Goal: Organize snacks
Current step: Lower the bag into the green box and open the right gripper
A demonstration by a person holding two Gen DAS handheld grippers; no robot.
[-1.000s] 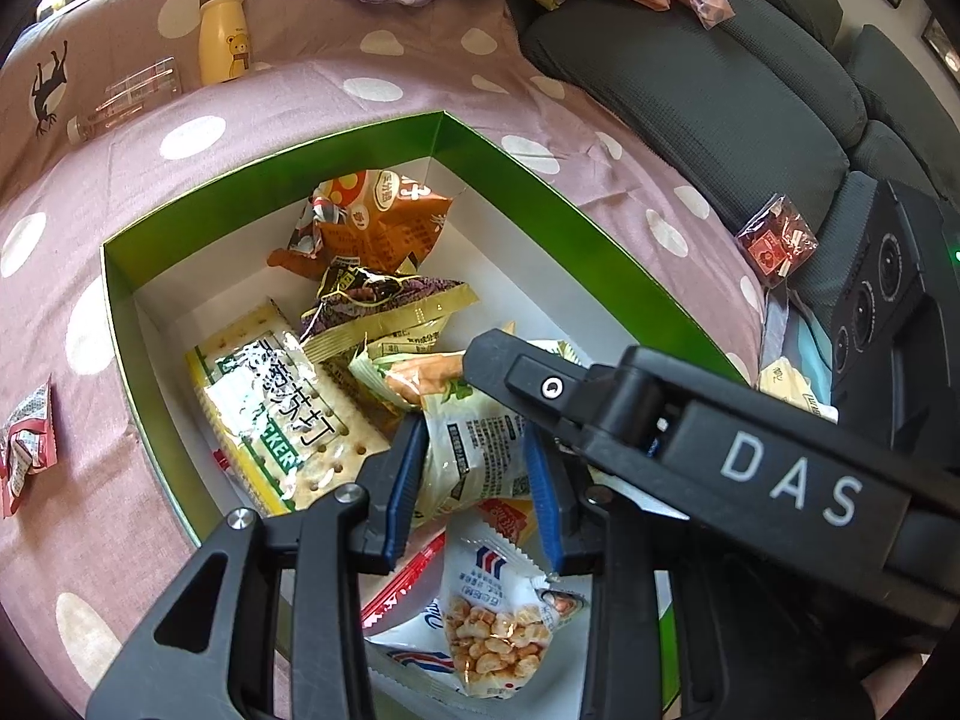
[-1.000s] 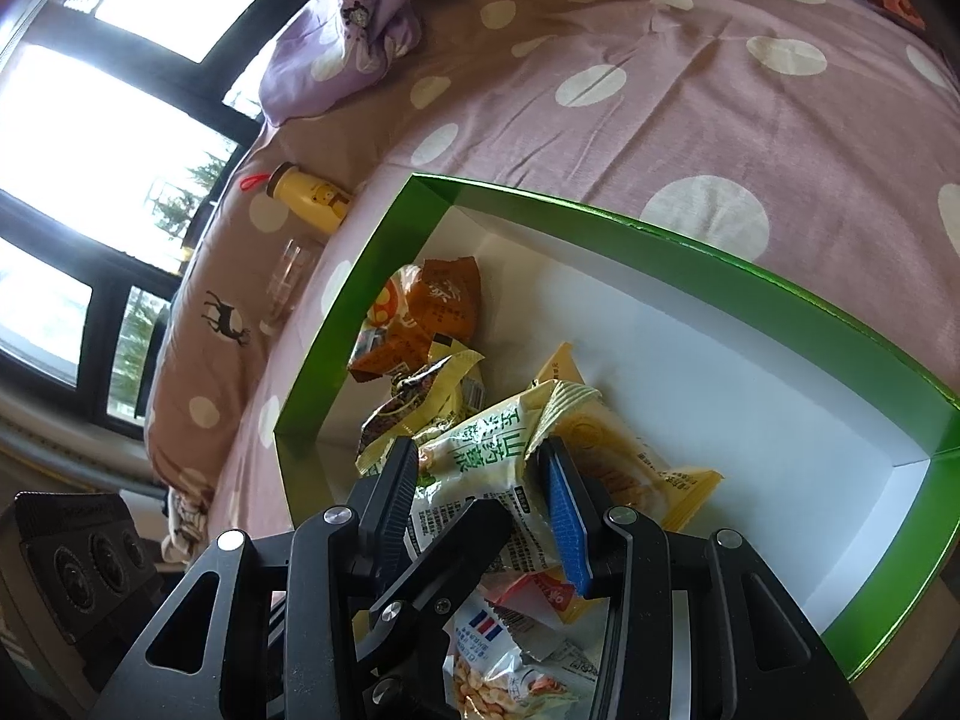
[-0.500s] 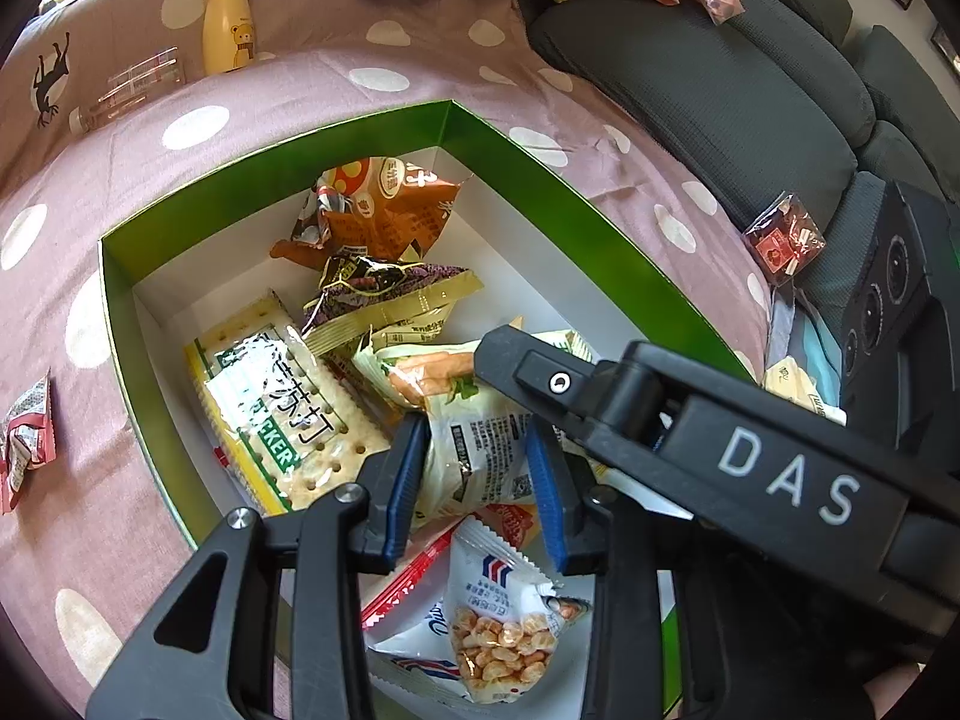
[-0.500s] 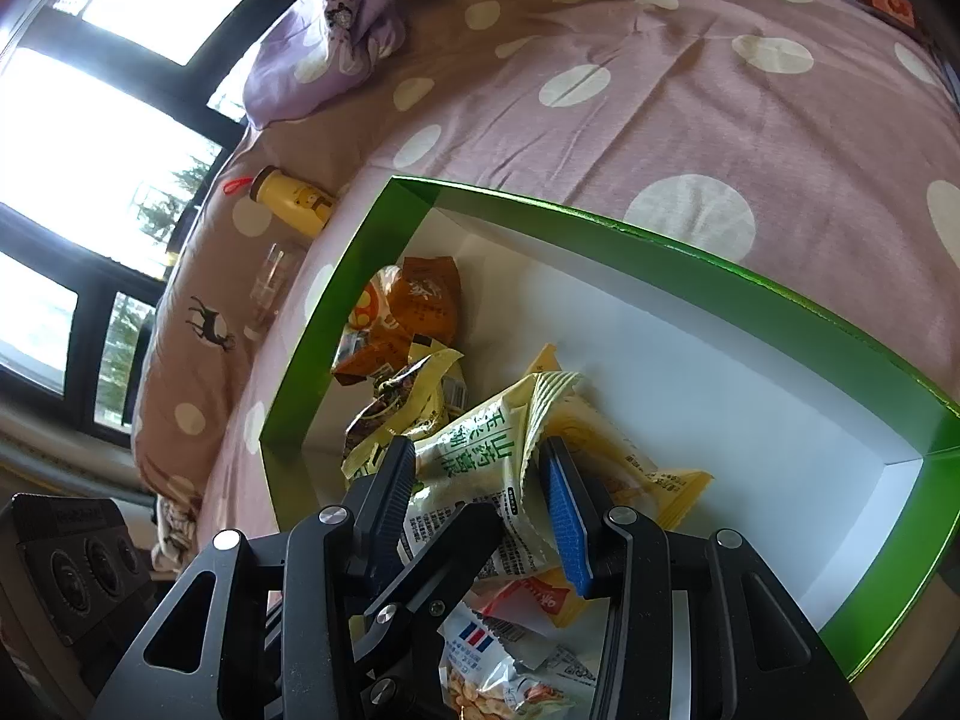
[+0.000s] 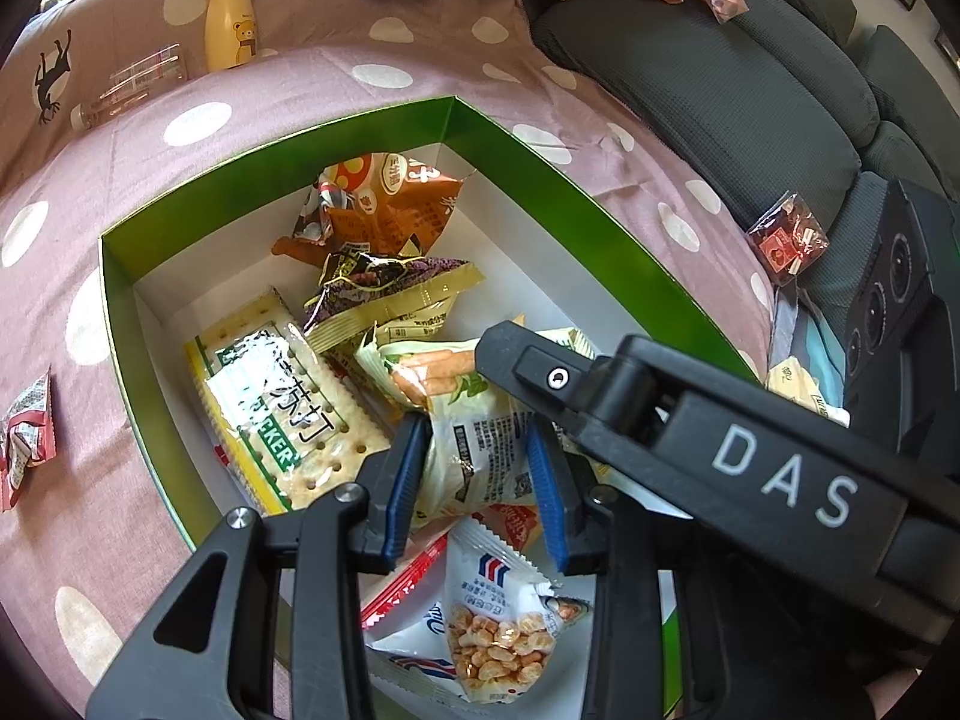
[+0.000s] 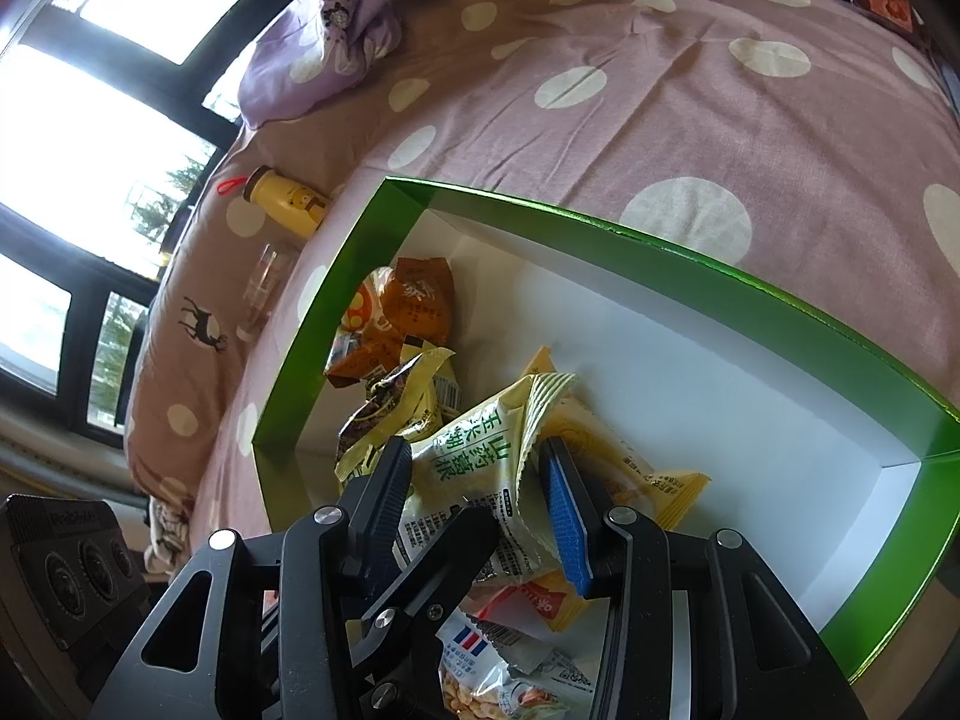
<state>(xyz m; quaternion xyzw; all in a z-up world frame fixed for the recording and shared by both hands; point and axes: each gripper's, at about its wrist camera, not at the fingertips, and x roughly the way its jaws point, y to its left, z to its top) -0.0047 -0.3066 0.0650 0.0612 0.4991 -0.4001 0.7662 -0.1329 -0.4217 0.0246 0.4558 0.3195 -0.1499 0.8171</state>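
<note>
While hanging over the green-walled, white-floored cardboard box (image 5: 576, 222), both the left gripper (image 5: 477, 480) and right gripper (image 6: 480, 504) are clamping one pale-yellow, green-printed plastic snack bag (image 6: 480, 456).

This is a living room at home. A grey sofa (image 5: 720, 96) sits upper right. Big windows (image 6: 90, 90) shine upper left.

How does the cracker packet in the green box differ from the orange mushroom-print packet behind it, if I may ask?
The cracker packet is a long, flat clear wrap that shows pale crackers, with a green label; the orange packet is opaque, crumpled and puffy. The cracker packet lies along the left wall of the green box; the orange packet sits towards the far corner. Both are inside the box, and neither gripper touches them.
</note>
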